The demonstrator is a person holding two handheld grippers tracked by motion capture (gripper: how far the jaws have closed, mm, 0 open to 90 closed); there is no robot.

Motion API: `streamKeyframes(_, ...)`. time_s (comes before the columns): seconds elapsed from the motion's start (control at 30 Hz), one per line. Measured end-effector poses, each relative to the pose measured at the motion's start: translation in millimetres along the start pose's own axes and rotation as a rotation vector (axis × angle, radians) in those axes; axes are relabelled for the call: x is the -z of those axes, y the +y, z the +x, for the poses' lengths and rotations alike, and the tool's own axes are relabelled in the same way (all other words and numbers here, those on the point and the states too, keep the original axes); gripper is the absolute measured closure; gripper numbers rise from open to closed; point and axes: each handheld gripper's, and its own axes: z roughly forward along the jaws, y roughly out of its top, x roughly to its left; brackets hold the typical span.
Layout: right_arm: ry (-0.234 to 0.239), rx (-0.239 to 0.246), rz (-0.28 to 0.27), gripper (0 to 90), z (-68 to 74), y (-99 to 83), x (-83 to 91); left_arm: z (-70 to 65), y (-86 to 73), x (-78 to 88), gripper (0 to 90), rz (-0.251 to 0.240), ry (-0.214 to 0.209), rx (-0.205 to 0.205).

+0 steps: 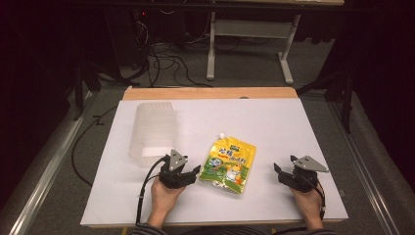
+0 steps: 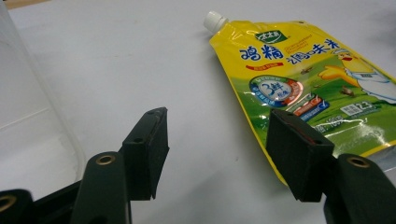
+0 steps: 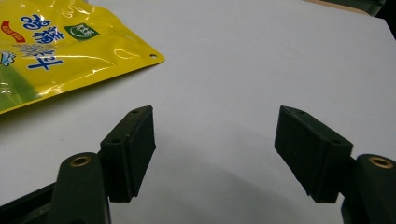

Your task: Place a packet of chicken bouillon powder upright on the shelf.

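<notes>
Overhead light brightens the white table (image 1: 274, 122) while the surrounding room stays dark. Glare streaks the yellow pouch (image 2: 303, 74); close gripper views look slightly soft, perhaps unfocused.

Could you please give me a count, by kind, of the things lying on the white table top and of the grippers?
Yellow spout pouch: 1
Clear plastic container: 1
Grippers: 2, the left gripper and the right gripper, both with jaws apart and nothing between them
Total: 4

On the white table (image 1: 274, 122): one yellow spouted pouch (image 1: 228, 165), one clear plastic container (image 1: 152, 131) left of it — and two grippers, one either side of the pouch.
</notes>
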Motion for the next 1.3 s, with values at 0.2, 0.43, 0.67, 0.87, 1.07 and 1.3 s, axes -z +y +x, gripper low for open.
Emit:
streamKeyframes(0.2,0.0,-0.005,-0.003,29.5,0.3,-0.1,0.3,0.8,2.9,-0.3,40.0,-0.02,-0.018,0.024)
streamKeyframes(0.43,0.0,-0.007,-0.005,29.3,-0.2,-0.2,0.4,-0.9,14.3,-3.4,39.1,-0.006,-0.023,0.007)
streamKeyframes(0.67,-0.001,-0.006,-0.003,29.3,-0.7,-0.2,0.6,1.1,26.2,-12.0,39.1,0.051,-0.054,0.041)
streamKeyframes(0.87,0.001,-0.006,-0.003,29.3,-0.4,-0.1,0.4,1.9,41.5,-19.3,34.1,0.094,-0.06,0.059)
streamKeyframes(1.07,0.0,-0.005,-0.005,29.3,-0.5,-0.2,0.6,-1.3,56.2,-29.4,32.6,0.128,-0.088,0.046)
streamKeyframes(1.3,0.0,-0.004,-0.006,29.3,-0.6,-0.2,0.6,-2.2,66.3,-44.2,31.1,0.167,-0.116,0.057)
